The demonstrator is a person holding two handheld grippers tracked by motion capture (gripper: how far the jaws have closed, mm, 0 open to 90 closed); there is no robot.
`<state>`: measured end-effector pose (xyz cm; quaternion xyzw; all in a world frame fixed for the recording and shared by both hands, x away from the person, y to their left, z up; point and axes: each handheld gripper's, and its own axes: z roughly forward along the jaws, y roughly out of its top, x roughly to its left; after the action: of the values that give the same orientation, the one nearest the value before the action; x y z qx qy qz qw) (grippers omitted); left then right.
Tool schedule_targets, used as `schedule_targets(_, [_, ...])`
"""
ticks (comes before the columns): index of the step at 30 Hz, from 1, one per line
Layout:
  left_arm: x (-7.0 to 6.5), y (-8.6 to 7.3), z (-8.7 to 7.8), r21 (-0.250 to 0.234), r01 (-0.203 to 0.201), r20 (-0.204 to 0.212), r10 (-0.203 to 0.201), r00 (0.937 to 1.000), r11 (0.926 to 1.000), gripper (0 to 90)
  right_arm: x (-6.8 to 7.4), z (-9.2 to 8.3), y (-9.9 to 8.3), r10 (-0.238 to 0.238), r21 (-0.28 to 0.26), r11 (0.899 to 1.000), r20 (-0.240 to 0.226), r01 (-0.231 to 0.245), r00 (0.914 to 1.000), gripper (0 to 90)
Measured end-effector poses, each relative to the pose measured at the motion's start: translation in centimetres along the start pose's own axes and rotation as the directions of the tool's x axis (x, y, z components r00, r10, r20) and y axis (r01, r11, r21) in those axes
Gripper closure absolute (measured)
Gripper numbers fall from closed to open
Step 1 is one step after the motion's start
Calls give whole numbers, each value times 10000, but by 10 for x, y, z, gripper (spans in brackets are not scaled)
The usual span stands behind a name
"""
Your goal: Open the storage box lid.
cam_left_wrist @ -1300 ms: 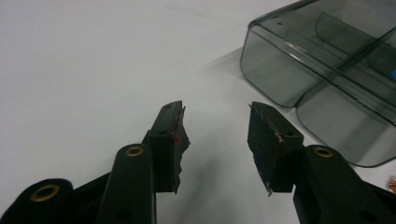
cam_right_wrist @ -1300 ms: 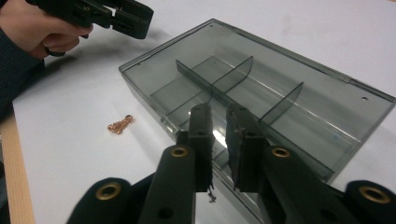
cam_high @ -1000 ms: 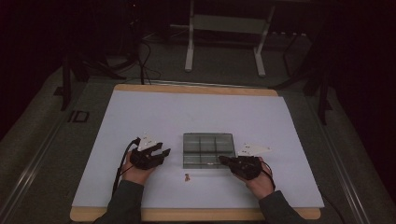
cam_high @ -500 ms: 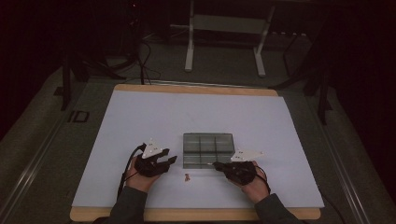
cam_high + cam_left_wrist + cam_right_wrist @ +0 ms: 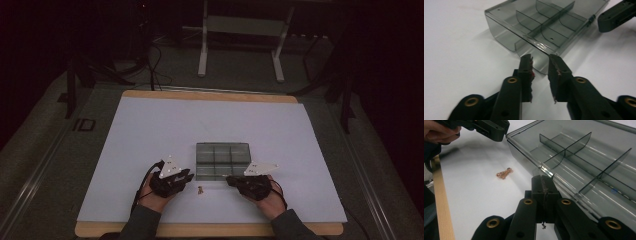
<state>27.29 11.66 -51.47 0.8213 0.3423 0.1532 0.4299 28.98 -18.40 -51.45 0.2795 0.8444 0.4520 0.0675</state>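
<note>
My two grippers (image 5: pixel 189 179) (image 5: pixel 231 180) are black with brass-ringed screw holes, grey three-cornered plates, black cables and dark sleeves (image 5: pixel 142 225).

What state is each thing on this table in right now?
Compartment box: lid off or open, compartments look empty.
Small copper chain: bunched on the table, apart from the box, untouched.
Left gripper: fingers apart, have just been closing, nothing between them.
Right gripper: fingers shut at the box's front rim.
</note>
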Motion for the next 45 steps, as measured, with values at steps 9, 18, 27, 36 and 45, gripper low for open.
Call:
schedule_targets(9, [-7, -1, 7, 682, -464, 52, 462, 9989, 9966, 878, 1, 3, -3, 30, 144, 9999, -86, -29, 10000, 900])
schedule_targets(18, [-9, -1, 11, 785, -475, 172, 463, 9988, 9958, 830, -1, 6, -5, 102, 267, 9996, -32, -101, 9999, 900])
schedule_targets(27, [-11, 0, 15, 864, -506, 66, 502, 9987, 9950, 815, -4, 10, -7, 279, 251, 9993, 80, -281, 9996, 900])
schedule_targets(36, [-11, 0, 16, 865, -516, 40, 515, 9987, 9949, 809, -2, 15, -7, 267, 230, 9994, 85, -269, 9996, 900])
schedule_targets(45, [-11, 1, 17, 889, -504, 9, 505, 9987, 9948, 804, -2, 14, -6, 242, 119, 9996, 157, -244, 9996, 900])
